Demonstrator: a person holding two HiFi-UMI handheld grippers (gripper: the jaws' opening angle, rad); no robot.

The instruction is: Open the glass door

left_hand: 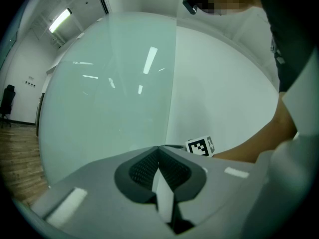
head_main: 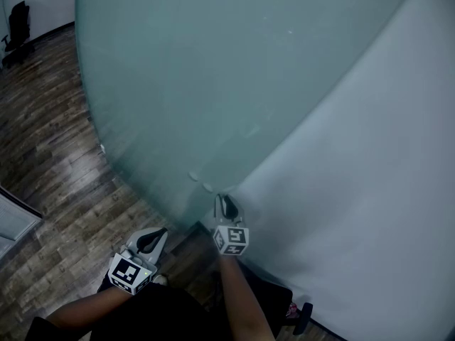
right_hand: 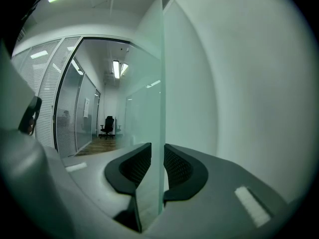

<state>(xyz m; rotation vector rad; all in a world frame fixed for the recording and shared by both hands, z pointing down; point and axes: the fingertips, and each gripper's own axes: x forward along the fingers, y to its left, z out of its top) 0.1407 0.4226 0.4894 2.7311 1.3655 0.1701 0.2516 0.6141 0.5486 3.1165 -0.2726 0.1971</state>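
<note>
The right gripper (right_hand: 156, 158) has its fingers clenched, it seems firmly, on the free edge of the glass door (head_main: 213, 84), beside the white wall (head_main: 370, 190). The left gripper (left_hand: 158, 151) is clenched, empty. The opening step is in hand; next, pull the edge steadily away from the wall

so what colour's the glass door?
Pale frosted green. The glass door shows best in the head view.

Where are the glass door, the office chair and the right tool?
glass door (head_main: 213, 84): head view, frosted pane's middle.
office chair (head_main: 17, 20): head view, its backrest.
right tool (head_main: 225, 203): head view, between its fingertips.
</note>
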